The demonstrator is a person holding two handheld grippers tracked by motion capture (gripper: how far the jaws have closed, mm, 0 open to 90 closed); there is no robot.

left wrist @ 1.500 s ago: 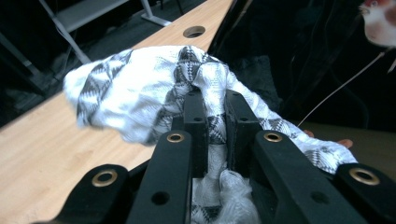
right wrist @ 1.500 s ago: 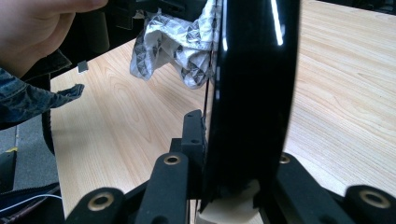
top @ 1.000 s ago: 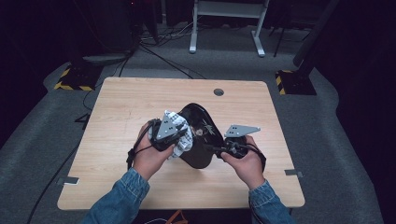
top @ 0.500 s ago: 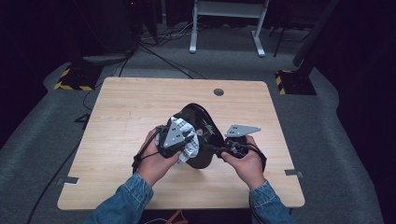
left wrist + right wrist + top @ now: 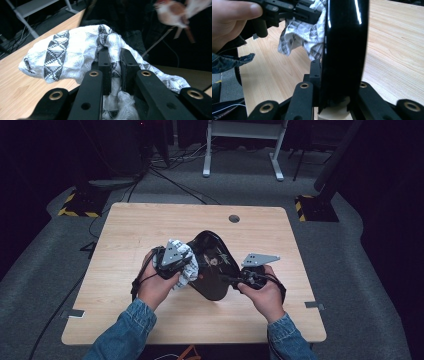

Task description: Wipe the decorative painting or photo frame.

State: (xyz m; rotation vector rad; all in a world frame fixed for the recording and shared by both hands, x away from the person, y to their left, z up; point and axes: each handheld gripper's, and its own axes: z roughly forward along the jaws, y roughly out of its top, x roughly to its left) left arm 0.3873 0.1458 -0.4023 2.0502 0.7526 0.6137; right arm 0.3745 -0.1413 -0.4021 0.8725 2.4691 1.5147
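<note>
Pinching the patterned cloth (image 5: 75,60), the left hand-held gripper (image 5: 176,262) presses it on the black tray (image 5: 212,270), clamped edge-on beside it by the right hand-held gripper (image 5: 235,280).

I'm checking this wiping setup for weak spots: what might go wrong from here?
The right gripper clamps only the rim of the glossy black tray, which stands tilted on its edge; a hard wipe might twist it loose. The left gripper pinches just a fold of the patterned cloth, so it may pull free. Loose cloth hanging toward the table could bunch up.
</note>
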